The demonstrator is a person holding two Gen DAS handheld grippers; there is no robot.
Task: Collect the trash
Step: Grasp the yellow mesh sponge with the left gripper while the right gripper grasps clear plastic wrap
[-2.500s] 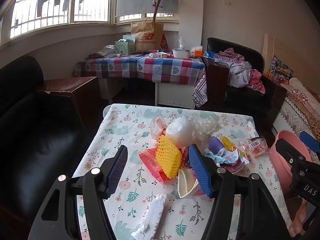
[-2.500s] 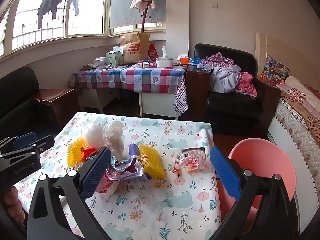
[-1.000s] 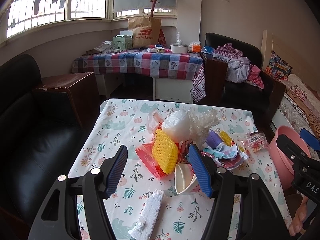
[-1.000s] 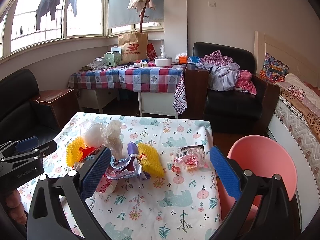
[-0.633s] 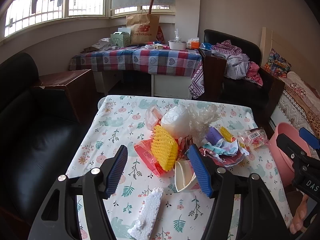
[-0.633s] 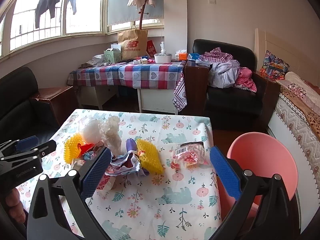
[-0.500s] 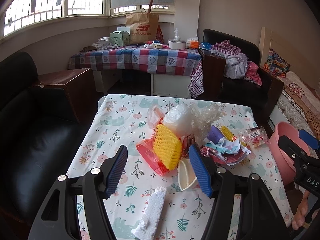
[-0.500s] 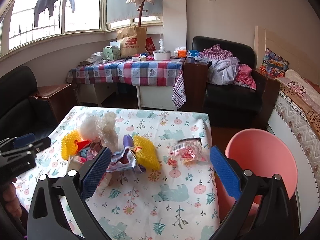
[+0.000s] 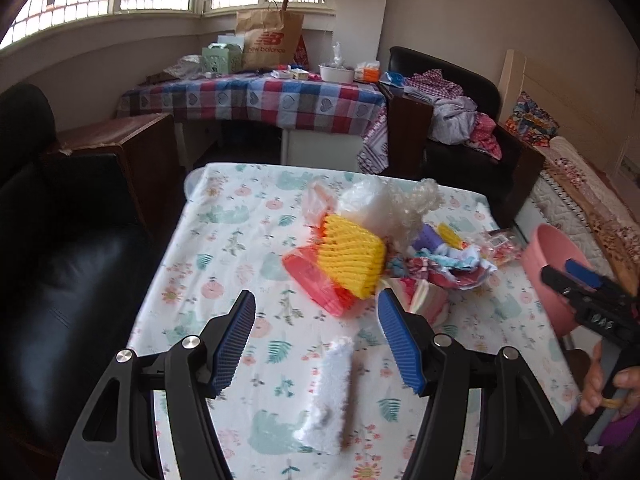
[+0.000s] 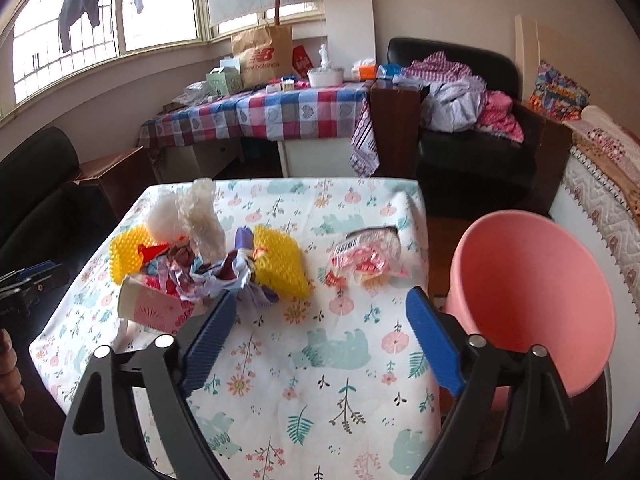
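Observation:
A heap of trash lies on the floral table (image 9: 224, 240): yellow foam net (image 9: 352, 258), red wrapper (image 9: 316, 280), clear plastic bag (image 9: 376, 204), crumpled colourful wrappers (image 9: 448, 268), a paper cup (image 10: 152, 304), a white foam strip (image 9: 330, 396). A candy packet (image 10: 366, 256) lies apart, to the right. A pink bin (image 10: 528, 284) stands off the table's right edge. My left gripper (image 9: 316, 312) is open, above the foam strip. My right gripper (image 10: 320, 308) is open, just before the candy packet and a second yellow net (image 10: 280, 260).
A black sofa (image 9: 60, 248) runs along the table's left side. Behind are a checked-cloth table (image 9: 256, 100) with a paper bag (image 9: 268, 40), a black armchair (image 10: 472, 136) with clothes, and a bed (image 10: 600, 168) on the right.
Both grippers have moved forward and lower toward the table. The trash looks larger and nearer. Both stay open and empty.

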